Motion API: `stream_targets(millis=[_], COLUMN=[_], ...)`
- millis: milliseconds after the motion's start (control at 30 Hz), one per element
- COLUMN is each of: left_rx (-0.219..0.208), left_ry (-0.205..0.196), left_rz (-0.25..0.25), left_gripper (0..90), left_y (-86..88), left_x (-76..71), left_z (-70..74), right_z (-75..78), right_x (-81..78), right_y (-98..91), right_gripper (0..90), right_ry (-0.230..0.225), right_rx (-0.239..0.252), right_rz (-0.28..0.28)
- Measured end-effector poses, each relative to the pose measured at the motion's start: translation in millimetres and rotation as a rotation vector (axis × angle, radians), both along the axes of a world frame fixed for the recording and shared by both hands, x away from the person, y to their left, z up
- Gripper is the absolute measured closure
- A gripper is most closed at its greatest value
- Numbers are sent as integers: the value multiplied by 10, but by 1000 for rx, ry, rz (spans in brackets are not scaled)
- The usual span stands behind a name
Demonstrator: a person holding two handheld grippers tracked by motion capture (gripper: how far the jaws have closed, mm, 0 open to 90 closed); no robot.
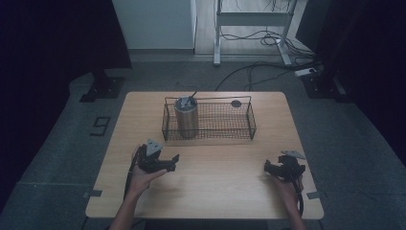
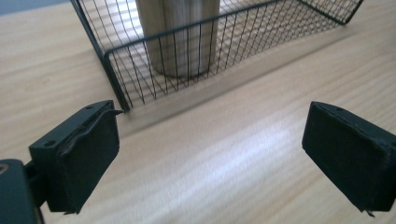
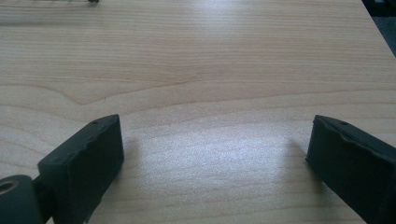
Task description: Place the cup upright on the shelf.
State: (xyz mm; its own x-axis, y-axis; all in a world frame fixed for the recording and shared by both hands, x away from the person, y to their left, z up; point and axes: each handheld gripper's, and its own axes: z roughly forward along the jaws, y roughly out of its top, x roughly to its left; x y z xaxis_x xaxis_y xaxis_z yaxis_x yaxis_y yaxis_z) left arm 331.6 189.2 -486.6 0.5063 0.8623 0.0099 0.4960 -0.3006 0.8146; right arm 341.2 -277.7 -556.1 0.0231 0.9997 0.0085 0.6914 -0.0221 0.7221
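On one table [image 1: 215, 177], two released claws flank one basket [image 1: 209, 134] holding one cylinder [image 1: 186, 117].

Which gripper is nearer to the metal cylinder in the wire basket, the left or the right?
Left. The left gripper sits just in front of the basket corner holding the metal cylinder, jaws open. The right gripper rests far off near the table's right edge.

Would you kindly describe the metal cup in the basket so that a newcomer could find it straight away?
On the wooden table, look to the far side for the black wire basket. At its left end stands the metal cup, upright, tall and round, with a thin dark stick poking out of its top. The only other thing near the basket is a small, flat, dark disc by its far right rim.
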Motion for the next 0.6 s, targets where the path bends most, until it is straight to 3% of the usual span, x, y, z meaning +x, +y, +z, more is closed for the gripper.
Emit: stream_targets(millis=[300,600], left_rx=[23,37], left_ry=[19,22], left_rz=[-13,-21], left_gripper=[43,56], left_y=[9,-18], left_x=[-129,-150], left_z=[-190,-260], right_z=[0,0], right_x=[0,1], right_y=[0,-2], right_gripper=[35,33], right_ry=[0,1], right_rx=[0,0], right_rz=[0,-5])
